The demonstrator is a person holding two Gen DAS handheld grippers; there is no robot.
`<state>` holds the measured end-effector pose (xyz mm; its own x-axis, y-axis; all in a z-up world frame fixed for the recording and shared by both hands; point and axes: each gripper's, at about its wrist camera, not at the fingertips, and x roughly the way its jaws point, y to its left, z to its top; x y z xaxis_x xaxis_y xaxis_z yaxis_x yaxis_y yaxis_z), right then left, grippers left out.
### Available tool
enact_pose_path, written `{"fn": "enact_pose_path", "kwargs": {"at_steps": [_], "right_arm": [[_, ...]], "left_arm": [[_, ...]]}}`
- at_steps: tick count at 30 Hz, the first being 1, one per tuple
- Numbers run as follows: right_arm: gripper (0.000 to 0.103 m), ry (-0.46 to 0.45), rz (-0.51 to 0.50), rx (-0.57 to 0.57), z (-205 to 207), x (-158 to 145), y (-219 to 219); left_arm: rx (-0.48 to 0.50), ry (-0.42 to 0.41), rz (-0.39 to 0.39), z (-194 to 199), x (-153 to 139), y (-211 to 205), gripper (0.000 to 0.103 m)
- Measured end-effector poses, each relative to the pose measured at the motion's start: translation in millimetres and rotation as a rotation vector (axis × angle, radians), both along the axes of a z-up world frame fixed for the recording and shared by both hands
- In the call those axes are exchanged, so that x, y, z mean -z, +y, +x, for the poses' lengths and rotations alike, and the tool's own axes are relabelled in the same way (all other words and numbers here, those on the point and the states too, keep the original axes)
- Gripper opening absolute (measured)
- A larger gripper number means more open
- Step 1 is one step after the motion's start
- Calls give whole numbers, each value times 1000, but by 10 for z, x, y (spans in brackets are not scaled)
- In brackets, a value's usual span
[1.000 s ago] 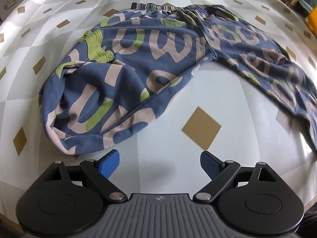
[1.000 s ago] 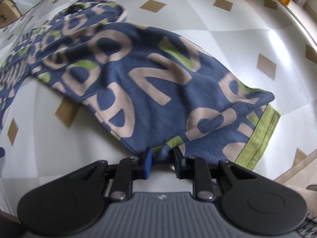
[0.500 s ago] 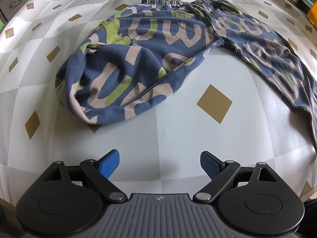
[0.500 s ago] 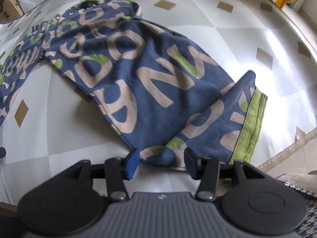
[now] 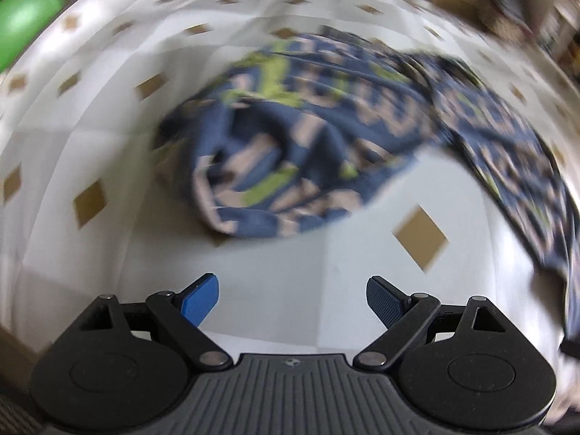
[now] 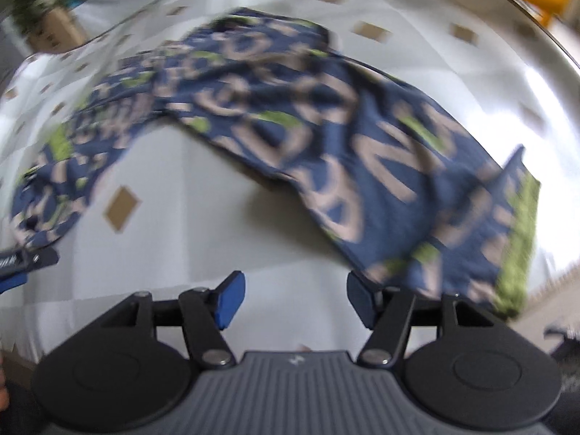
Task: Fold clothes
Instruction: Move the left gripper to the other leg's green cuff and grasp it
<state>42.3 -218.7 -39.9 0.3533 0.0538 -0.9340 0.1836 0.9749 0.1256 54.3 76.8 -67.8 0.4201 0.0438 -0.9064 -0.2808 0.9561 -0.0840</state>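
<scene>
White tablecloth (image 5: 272,290) with tan diamond motifs covers the work surface; both views are motion-blurred, and background clutter cannot be identified.

Task item: one pair of printed trousers (image 5: 326,137), navy with beige and lime lettering, lying spread on the cloth.

Left claw (image 5: 291,295): jaws spread wide, holding nothing. The bunched trouser leg lies ahead of the fingertips, apart from them, with bare cloth between. The second leg runs away to the front-right of this claw.

Right claw (image 6: 295,299): jaws spread wide, gripping nothing. The lime cuff (image 6: 518,239) end of the leg lies just ahead and to the right of the right-hand finger (image 6: 359,301); whether the fabric touches that finger cannot be determined.

Handling assessment:
- Fabric appears to be soft knit, light and fully limp. It will sag and drag when lifted from one point.
- Not fragile. Slip risk is low on ribbed pads.
- Recommended hold: pinch at the cuff hem or waistband, where doubled material gives a firm bite.
- Take both layers together, otherwise the leg will open while folding.
</scene>
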Motion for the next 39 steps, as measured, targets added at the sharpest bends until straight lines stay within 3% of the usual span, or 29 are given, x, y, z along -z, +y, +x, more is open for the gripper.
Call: {"fn": "enact_pose_path", "kwargs": {"at_steps": [7, 10, 15, 18, 23, 28, 34, 35, 36, 39], "right_arm": [[64, 16, 12, -263, 365, -147, 569], [66, 17, 43, -324, 554, -173, 678], [66, 5, 67, -317, 771, -85, 768], [66, 34, 108, -262, 826, -18, 760], [69, 6, 124, -289, 854, -71, 828], [70, 76, 166, -205, 887, 56, 719], [72, 118, 121, -183, 888, 153, 646], [72, 120, 121, -184, 887, 159, 645], [72, 123, 122, -185, 886, 163, 645], [72, 128, 131, -191, 892, 165, 660]], "left_arm": [[-202, -76, -8, -15, -84, 382, 89], [-227, -73, 15, 90, -126, 462, 89], [-214, -63, 14, 424, -182, 557, 89], [-184, -65, 61, 654, -225, 549, 89], [-108, -39, 149, 1038, -153, 437, 89], [-37, -6, 258, 1295, -22, 321, 89], [-46, 11, 287, 1465, 139, 373, 88], [-45, 13, 282, 1478, 156, 380, 82], [-43, 16, 276, 1490, 172, 385, 66], [-40, 15, 238, 1487, 194, 391, 42]]}}
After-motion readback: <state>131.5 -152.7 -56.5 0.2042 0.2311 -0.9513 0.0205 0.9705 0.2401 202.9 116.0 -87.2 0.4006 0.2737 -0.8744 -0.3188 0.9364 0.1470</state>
